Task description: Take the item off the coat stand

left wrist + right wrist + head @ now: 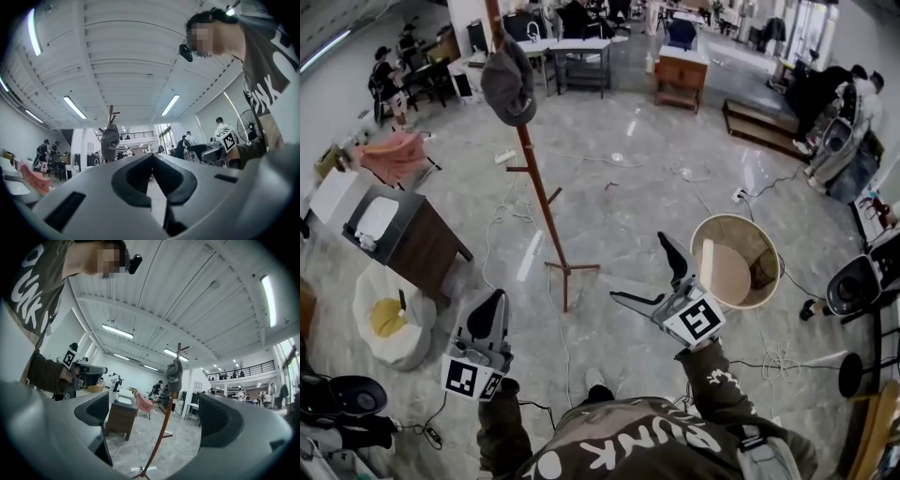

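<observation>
A grey cap hangs near the top of a brown wooden coat stand on the marble floor. Both grippers are held low, well short of the stand. My left gripper points up with its jaws shut on nothing; in the left gripper view its tips meet below the distant cap. My right gripper is open wide and empty, to the right of the stand's base. In the right gripper view the cap and stand pole show between the spread jaws.
A round tan basket stands at my right, with a floor fan beyond it. A dark wooden cabinet and a white sack are at my left. Cables trail over the floor. Desks and people fill the back.
</observation>
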Action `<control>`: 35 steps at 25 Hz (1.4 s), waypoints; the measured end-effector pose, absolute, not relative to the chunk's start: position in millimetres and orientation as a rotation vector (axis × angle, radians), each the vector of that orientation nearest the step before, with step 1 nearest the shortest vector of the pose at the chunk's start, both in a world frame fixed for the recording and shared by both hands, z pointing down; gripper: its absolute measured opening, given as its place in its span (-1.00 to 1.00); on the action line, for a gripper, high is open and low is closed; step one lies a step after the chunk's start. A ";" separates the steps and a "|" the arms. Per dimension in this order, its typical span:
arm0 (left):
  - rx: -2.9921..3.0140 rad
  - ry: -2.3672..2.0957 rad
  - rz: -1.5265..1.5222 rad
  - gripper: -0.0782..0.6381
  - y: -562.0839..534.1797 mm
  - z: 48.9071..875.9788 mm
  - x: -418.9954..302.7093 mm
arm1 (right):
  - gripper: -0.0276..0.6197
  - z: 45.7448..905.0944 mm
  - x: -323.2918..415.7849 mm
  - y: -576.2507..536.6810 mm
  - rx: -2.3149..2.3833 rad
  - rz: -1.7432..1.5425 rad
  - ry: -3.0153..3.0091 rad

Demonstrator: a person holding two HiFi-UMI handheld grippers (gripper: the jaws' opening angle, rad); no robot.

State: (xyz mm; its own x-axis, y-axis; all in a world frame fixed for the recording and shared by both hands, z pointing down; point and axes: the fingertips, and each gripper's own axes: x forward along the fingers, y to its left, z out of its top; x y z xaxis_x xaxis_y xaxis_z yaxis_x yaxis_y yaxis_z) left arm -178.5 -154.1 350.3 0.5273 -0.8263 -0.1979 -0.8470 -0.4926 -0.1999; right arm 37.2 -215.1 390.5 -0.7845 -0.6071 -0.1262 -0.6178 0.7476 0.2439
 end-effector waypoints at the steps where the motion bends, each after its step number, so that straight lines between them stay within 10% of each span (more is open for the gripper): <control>1: -2.498 1.401 0.116 -0.77 -166.1 349.1 -187.1 | 0.88 388.2 30.2 -227.2 -1.023 0.428 2.900; 25: -2.513 1.433 0.094 -0.77 -374.5 366.6 -264.9 | 0.88 389.4 -50.1 -444.5 -0.942 0.347 2.906; 35: -2.451 1.508 0.067 -0.77 -455.8 354.2 -266.6 | 0.80 264.7 -85.0 -573.1 -0.445 0.102 2.793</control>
